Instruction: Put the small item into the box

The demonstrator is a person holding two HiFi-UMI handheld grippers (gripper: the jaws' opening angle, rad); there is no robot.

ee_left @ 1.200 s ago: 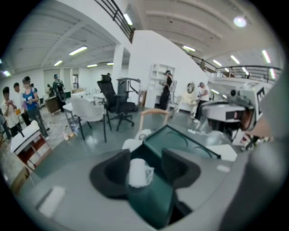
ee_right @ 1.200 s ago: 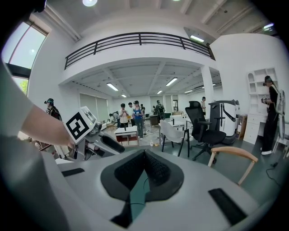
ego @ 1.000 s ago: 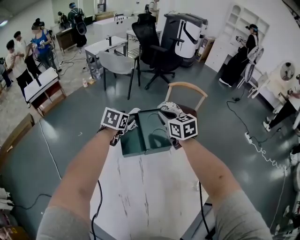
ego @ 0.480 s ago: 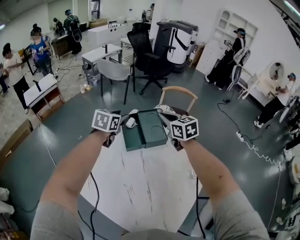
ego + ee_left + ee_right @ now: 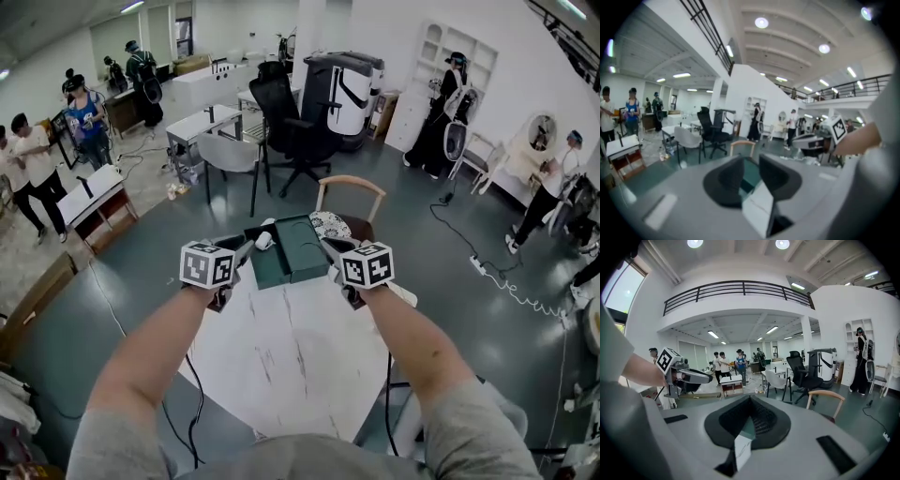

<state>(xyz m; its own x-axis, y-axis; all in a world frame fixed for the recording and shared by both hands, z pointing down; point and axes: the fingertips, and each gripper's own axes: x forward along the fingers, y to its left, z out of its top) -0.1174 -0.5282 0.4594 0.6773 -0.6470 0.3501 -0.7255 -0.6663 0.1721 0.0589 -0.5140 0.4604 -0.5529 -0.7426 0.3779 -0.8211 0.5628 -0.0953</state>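
A dark green box (image 5: 292, 248) stands at the far end of the white marble table (image 5: 281, 356). A small white item (image 5: 264, 241) lies at the box's left part; whether it sits inside I cannot tell. My left gripper (image 5: 240, 247) hovers just left of the box, short of it. Its jaws (image 5: 751, 174) have just been closing and still show a gap with nothing between them. My right gripper (image 5: 329, 247) hovers at the box's right side, and its jaws (image 5: 750, 401) meet at the tips, empty.
A wooden chair (image 5: 349, 192) with a patterned cushion (image 5: 330, 225) stands just behind the table's far edge. A black office chair (image 5: 286, 117) and a grey chair (image 5: 228, 155) are further back. Several people stand around the room. A cable (image 5: 192, 394) hangs off the table's left edge.
Both grippers have drawn back from the box towards me and risen. The left jaws have narrowed. The white item stays at the box.
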